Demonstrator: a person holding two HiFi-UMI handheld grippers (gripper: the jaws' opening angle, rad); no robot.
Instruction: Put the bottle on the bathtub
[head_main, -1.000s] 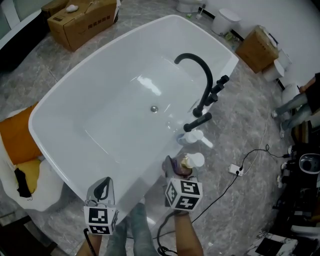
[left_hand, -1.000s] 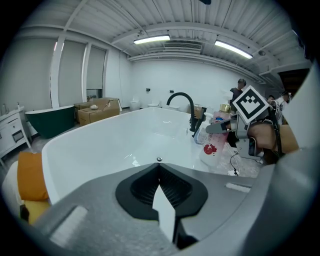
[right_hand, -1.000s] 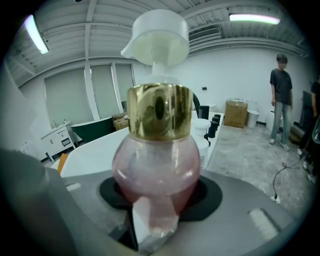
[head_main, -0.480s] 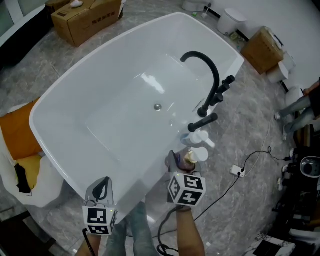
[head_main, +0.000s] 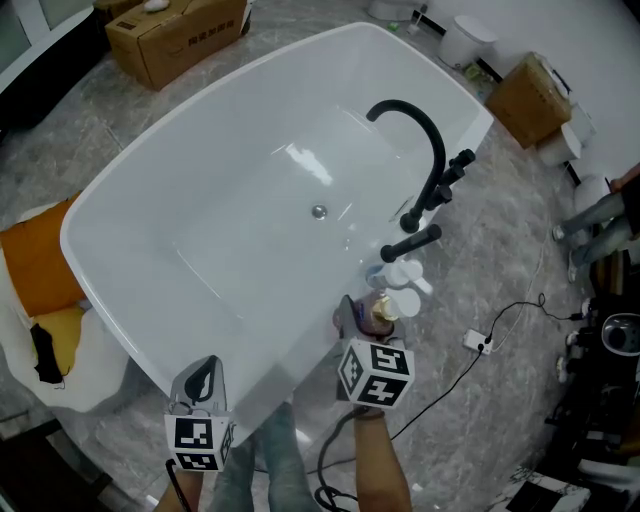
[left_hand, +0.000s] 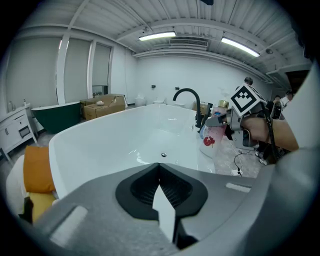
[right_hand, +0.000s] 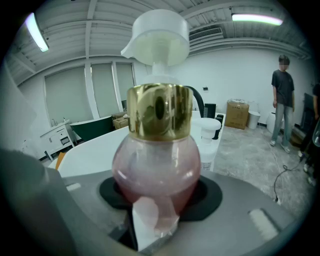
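The room has a grey marbled floor (head_main: 500, 230), white walls and a ribbed ceiling (left_hand: 175, 20) with strip lights (left_hand: 157, 36). A white freestanding bathtub (head_main: 230, 250) fills the middle of it. Its rim is the surface here, and it carries a black gooseneck faucet (head_main: 425, 135) on the right side. An orange cushion (head_main: 35, 270) lies on the floor by the tub's left end. One cardboard box (head_main: 180, 35) and a second cardboard box (head_main: 525, 100) sit beyond the tub's far end. A person (right_hand: 284, 100) stands off to the right.

The right tongs (head_main: 365, 315) are clamped on the round pink body of a pump bottle (right_hand: 157, 165) with a gold collar and white pump. It is upright at the rim, just beside a white pump bottle (head_main: 400, 275) that stands near the faucet. Whether its base touches the rim I cannot tell. The left tongs (left_hand: 160, 195) are pressed together, nothing between them, at the tub's near edge. A black cable (head_main: 490, 320) trails on the floor.
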